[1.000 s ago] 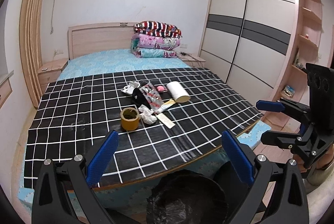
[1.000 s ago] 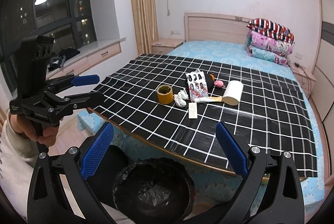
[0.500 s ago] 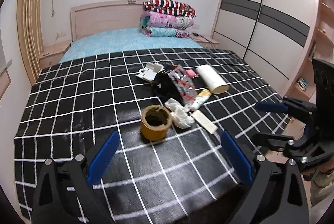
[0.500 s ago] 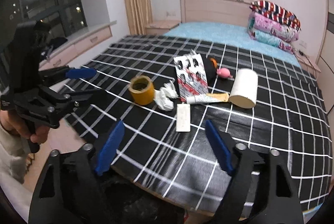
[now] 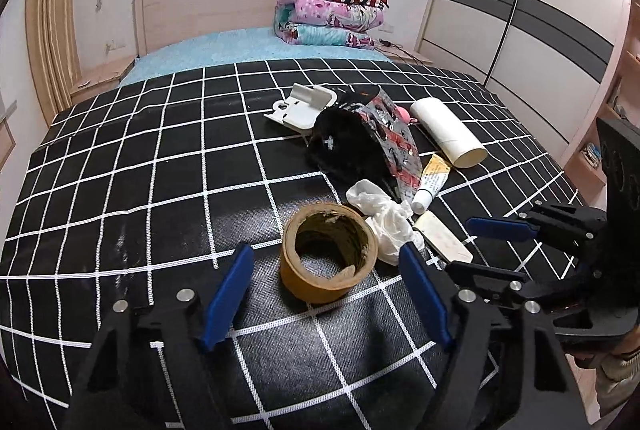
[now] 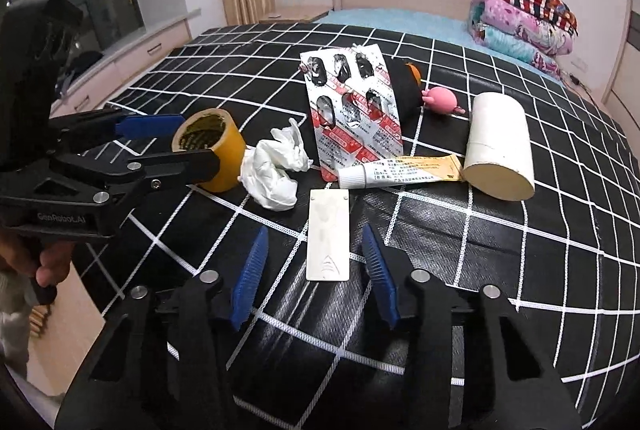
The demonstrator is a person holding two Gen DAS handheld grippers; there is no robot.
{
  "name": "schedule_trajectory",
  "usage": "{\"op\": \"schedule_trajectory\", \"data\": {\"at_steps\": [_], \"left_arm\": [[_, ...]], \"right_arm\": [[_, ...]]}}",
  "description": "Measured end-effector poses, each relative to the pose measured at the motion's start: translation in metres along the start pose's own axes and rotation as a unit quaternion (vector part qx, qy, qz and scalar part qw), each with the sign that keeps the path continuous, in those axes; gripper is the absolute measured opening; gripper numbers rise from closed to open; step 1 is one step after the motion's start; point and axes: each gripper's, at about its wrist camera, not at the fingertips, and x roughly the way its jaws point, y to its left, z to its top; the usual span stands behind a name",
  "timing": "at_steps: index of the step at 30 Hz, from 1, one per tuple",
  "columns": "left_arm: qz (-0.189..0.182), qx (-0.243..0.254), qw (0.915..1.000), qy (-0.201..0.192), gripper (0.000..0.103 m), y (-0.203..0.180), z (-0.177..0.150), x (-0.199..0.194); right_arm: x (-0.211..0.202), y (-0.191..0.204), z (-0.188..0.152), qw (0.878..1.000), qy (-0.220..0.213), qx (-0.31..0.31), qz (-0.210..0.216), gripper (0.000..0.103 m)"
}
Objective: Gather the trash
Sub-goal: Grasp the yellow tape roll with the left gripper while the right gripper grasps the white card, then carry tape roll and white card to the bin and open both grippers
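Trash lies on a black checked cloth [image 5: 120, 189] on the bed. My left gripper [image 5: 328, 290] is open, its blue pads either side of a brown tape roll [image 5: 328, 250], not touching. My right gripper [image 6: 316, 274] is open around the near end of a flat white card [image 6: 329, 238]. Close by lie a crumpled white tissue [image 6: 276, 165], a tube [image 6: 396, 171], a pill blister pack [image 6: 352, 113], a white paper roll [image 6: 500, 149], a black cloth item [image 5: 348, 145], a pink toy [image 6: 440, 99] and a white plastic holder [image 5: 304, 105].
Folded quilts [image 5: 332, 9] are stacked by the headboard. A wardrobe [image 5: 540, 9] stands on the right. A window ledge with drawers [image 6: 132, 53] runs along the left in the right wrist view. The left gripper also shows in the right wrist view [image 6: 160, 141].
Both grippers have moved forward and down over the cloth, from above the black bin to the trash. The bin has left view. The right gripper's jaws have narrowed.
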Motion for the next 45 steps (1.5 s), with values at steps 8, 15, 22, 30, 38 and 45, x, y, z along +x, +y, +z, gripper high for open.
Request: {"op": "schedule_trajectory", "data": {"at_steps": [8,15,22,30,38,45], "left_arm": [[-0.001,0.001,1.0000,0.006,0.049,0.000,0.000,0.007],[0.002,0.011,0.9999,-0.002,0.048,-0.007,-0.001,-0.003],[0.003,0.014,0.9998,-0.013,0.048,-0.015,-0.005,-0.024],[-0.012,0.031,0.9992,-0.023,0.048,-0.039,-0.028,-0.058],[-0.031,0.052,0.9980,-0.020,0.048,-0.073,-0.064,-0.086],[-0.044,0.064,0.9969,-0.014,0.048,-0.090,-0.087,-0.101]], "right_arm": [[0.010,-0.002,0.000,1.000,0.006,-0.006,-0.020,0.024],[0.008,-0.006,0.002,1.000,0.001,0.001,-0.010,0.023],[-0.009,0.001,0.000,1.000,-0.014,0.000,-0.009,0.023],[-0.051,0.014,-0.023,0.999,-0.031,-0.010,0.000,0.023],[-0.086,0.027,-0.052,0.999,-0.035,-0.016,0.011,0.023],[-0.103,0.035,-0.075,0.999,-0.032,-0.020,0.014,0.023]]}}
